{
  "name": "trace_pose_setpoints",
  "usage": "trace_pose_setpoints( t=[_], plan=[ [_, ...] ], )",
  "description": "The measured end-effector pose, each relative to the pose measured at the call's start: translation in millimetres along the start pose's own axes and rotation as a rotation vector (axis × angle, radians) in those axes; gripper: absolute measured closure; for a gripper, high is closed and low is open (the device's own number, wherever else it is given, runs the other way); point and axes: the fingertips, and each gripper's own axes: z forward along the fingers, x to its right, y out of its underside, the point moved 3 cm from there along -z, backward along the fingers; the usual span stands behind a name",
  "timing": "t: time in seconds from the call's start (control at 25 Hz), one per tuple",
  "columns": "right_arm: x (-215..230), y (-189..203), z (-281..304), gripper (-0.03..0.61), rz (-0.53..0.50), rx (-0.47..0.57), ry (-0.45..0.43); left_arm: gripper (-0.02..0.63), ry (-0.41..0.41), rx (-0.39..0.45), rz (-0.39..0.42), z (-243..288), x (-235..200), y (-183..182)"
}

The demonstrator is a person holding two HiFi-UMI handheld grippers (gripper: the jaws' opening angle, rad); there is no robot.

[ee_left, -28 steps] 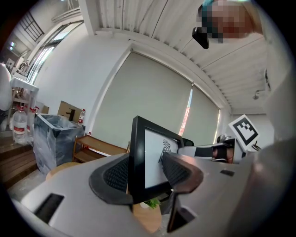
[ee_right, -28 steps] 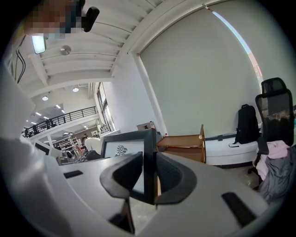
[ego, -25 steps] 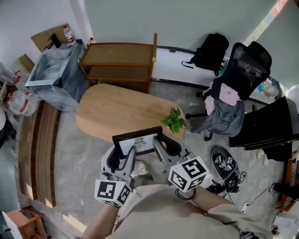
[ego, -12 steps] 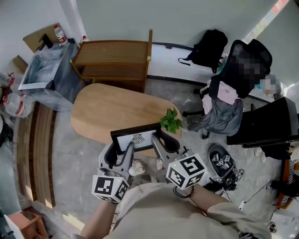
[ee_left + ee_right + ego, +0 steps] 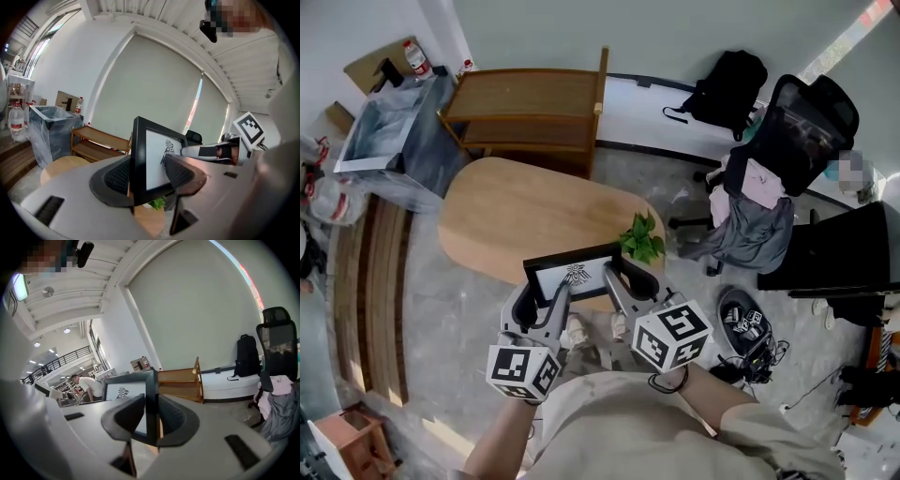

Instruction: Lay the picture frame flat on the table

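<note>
We hold the picture frame point(image 5: 577, 275) upright at the near rim of the table point(image 5: 516, 211), just below the head view's centre. The left gripper point(image 5: 546, 298) has its jaws clamped on the frame's left side and the right gripper point(image 5: 626, 281) on its right side, with pads on front and back.

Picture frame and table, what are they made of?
The picture frame has a smooth black border, perhaps painted wood or plastic; I can't tell which. The table looks like light, matte wood, from its warm tan top, though it may be veneer.
</note>
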Motion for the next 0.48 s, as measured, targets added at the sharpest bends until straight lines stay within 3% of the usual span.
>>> trace_pose_setpoints(
  t=[0.48],
  plan=[
    [49.8,56.8,59.0,0.505,0.125,-0.105,0.038,0.397,-0.036,-0.125,-0.087,57.7,-43.6,62.7]
  ],
)
